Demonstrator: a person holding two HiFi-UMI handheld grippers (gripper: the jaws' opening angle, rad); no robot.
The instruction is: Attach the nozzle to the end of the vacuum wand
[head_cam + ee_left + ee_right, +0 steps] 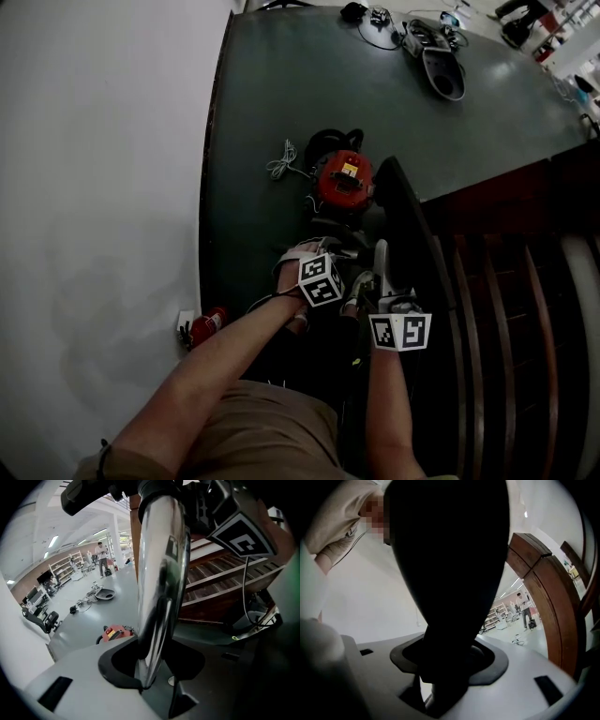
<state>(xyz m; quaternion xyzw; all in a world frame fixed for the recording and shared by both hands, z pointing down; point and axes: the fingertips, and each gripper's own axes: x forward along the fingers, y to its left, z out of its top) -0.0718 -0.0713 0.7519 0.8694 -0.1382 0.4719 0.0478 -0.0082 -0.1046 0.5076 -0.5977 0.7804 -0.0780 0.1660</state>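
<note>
Left jaws clamp the wand (158, 578), right jaws the nozzle (450, 573).

Shows, in the head view, a bare white wall (94, 187) from seven to eleven o'clock, meeting a dark grey-green floor (281, 94) reaching up to twelve. Has brown wooden stairs (506, 281) at three to four o'clock. Opens, in the left gripper view, onto a bright hall: ceiling strip lights (54, 541) at ten o'clock, shelving (61, 569) and black office chairs (44, 620) at nine.
</note>
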